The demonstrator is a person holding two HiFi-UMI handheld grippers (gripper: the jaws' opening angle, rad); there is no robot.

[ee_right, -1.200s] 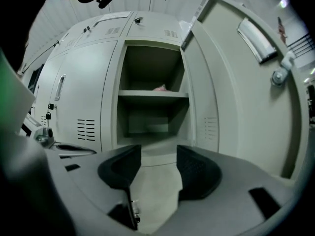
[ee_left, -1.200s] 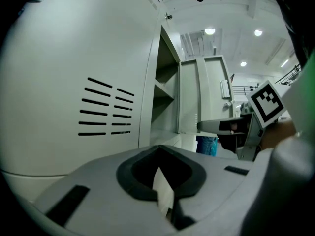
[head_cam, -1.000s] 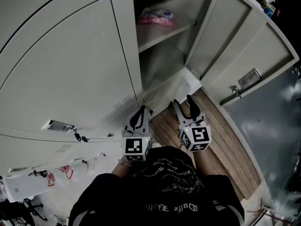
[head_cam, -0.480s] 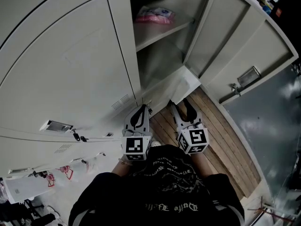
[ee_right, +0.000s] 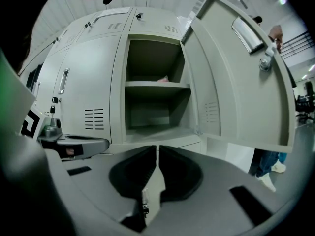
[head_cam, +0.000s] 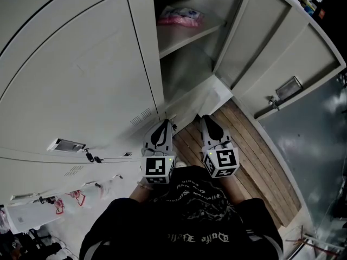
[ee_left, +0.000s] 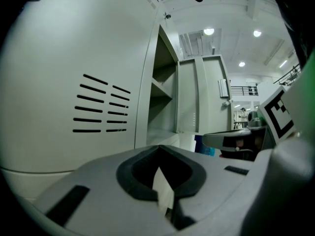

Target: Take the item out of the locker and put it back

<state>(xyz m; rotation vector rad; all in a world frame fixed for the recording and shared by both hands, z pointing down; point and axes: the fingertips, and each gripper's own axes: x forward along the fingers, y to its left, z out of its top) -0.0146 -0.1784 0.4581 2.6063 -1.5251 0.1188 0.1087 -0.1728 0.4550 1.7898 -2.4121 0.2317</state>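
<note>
Two grippers wait low in front of the open locker, and the pink packet lies on its shelf.

A second ago the right gripper (head_cam: 206, 119) had its jaws spread in a wide V. Now they are closing, drawn almost together with nothing between them, and the gripper sits a little nearer the person's dark shirt (head_cam: 190, 215). The left gripper (head_cam: 162, 125) has hardly moved, and its jaws are together and empty. Both sit at lower centre of the head view, over a strip of wooden floor (head_cam: 246, 153) that runs toward the lower right, beside a grey floor (head_cam: 309, 145). Grey closed locker doors (head_cam: 81, 75) fill the left, and the open door (head_cam: 271, 53) swings toward the upper right. The pink packet (head_cam: 180, 17) lies on the locker's shelf (head_cam: 187, 39) at top centre, well apart from both pairs of jaws and above them in the frame.
</note>
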